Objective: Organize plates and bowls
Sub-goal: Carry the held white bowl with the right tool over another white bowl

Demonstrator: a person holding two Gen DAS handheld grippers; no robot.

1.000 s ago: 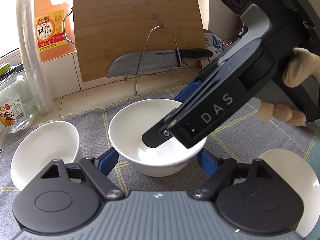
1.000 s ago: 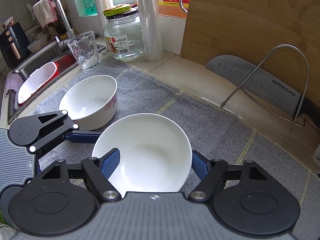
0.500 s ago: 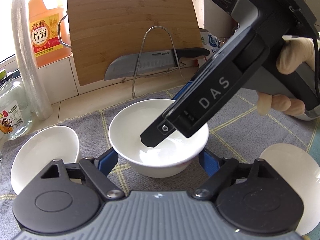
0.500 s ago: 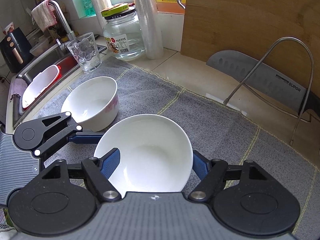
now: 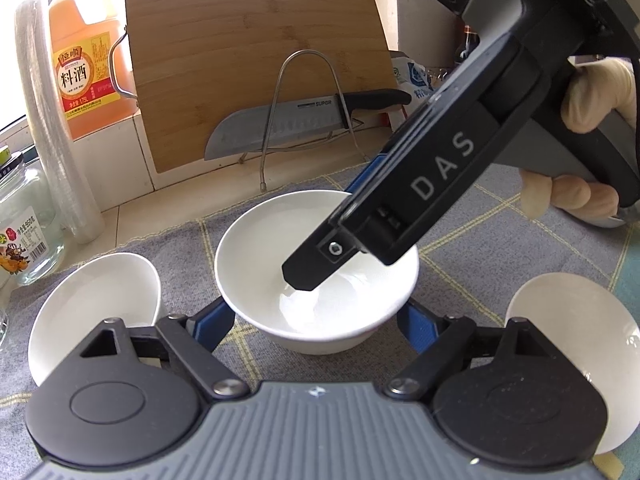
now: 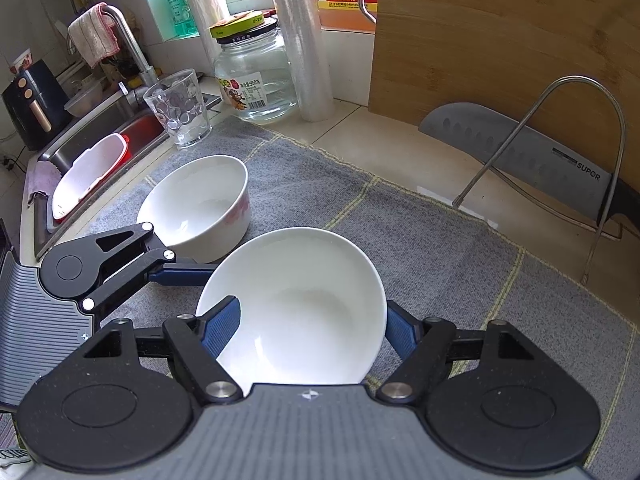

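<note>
A white bowl [image 5: 256, 264] [image 6: 304, 292] sits between both pairs of fingers above a grey cloth [image 6: 440, 248]. My right gripper [image 6: 312, 320] is shut on it, its blue pads against the bowl's two sides. In the left wrist view its black finger [image 5: 312, 268] reaches over the bowl's hollow. My left gripper [image 5: 316, 320] is open, its blue pads flanking the bowl's lower wall. A second white bowl [image 5: 92, 304] [image 6: 200, 204] stands on the cloth to the left. A third white dish [image 5: 568, 320] lies at the right.
A bamboo cutting board [image 5: 256, 60] leans at the back, with a knife [image 5: 280, 128] on a wire rack before it. A glass jar [image 6: 256, 76], a tumbler [image 6: 180, 112], a plastic roll [image 6: 304, 40] and an orange bottle [image 5: 84, 64] stand at the left. The sink [image 6: 100, 128] lies beyond.
</note>
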